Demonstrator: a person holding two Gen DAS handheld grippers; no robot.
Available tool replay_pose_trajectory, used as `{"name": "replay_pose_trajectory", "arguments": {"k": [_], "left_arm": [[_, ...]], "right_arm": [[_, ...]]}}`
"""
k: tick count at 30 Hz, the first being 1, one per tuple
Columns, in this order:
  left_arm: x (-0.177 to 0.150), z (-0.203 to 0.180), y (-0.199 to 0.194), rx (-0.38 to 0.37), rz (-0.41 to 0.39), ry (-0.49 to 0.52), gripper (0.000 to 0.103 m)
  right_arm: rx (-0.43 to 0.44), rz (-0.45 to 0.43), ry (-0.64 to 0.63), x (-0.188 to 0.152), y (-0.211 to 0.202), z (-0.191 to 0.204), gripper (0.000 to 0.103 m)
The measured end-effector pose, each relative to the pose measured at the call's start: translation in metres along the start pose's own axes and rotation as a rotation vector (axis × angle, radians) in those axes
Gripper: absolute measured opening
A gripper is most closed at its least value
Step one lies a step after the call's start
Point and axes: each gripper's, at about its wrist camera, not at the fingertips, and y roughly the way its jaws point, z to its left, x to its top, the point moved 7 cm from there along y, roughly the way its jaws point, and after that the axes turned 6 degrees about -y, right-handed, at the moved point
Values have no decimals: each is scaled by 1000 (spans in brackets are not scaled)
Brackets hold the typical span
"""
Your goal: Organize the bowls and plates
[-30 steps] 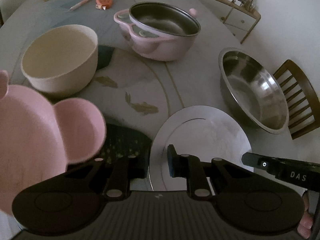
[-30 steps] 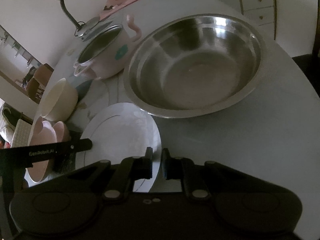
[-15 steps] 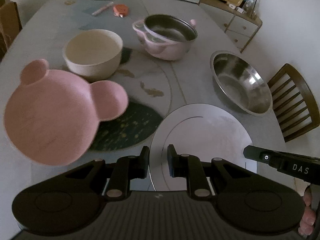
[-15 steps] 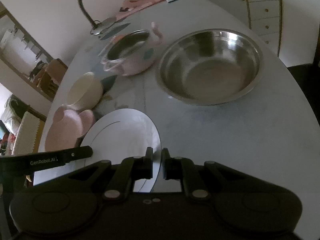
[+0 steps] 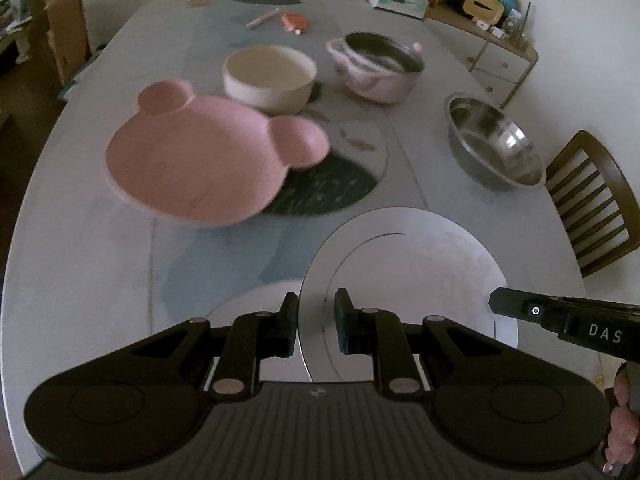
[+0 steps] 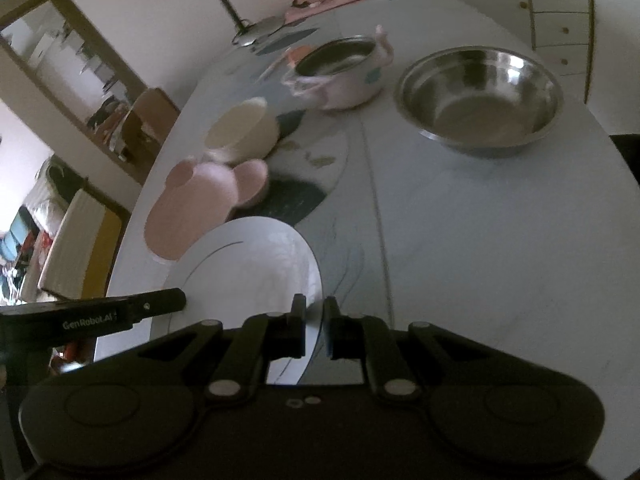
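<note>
Plates first: the round white plate [image 5: 408, 276] hangs above the desk [image 5: 100, 264], pinched by its near rim on opposite sides, left gripper [image 5: 317, 320] and right gripper [image 6: 315, 322] both clamped narrow there, presumably sharing its weight.

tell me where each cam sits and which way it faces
Left wrist: on the left gripper, looking down and forward along its fingers over the table; the fingers clamp the near left rim of the white plate; the other gripper's tip and fingertips of a hand show at right.
Right wrist: on the right gripper, aimed down and forward over the same table; its fingers pinch the plate's right rim; the left gripper's body shows at left.
Shared: plate, pink bear plate, cream bowl, pink pot, steel bowl.
</note>
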Motion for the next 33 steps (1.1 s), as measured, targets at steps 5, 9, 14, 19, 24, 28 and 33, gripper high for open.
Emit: {"name": "replay_pose_trajectory", "arguments": {"k": [5, 9, 14, 19, 24, 28, 33], "left_arm": [[-26, 20, -9, 25, 7, -24, 17], [-46, 39, -9, 68, 28, -40, 17], [-69, 59, 2, 94, 69, -79, 17], [-77, 64, 7, 106, 82, -82, 17], [-76, 64, 8, 111, 83, -68, 17], [-76, 63, 8, 118, 84, -53, 17], [-74, 62, 10, 122, 90, -46, 17]], "right_arm": [[11, 31, -26, -21, 2, 18, 9], [27, 50, -68, -34, 7, 33, 9], [43, 72, -107, -46, 19, 48, 8], [46, 102, -127, -56, 30, 52, 8], [39, 129, -129, -60, 38, 49, 9], [28, 153, -129, -63, 43, 47, 10], [23, 153, -131, -63, 43, 48, 10]]}}
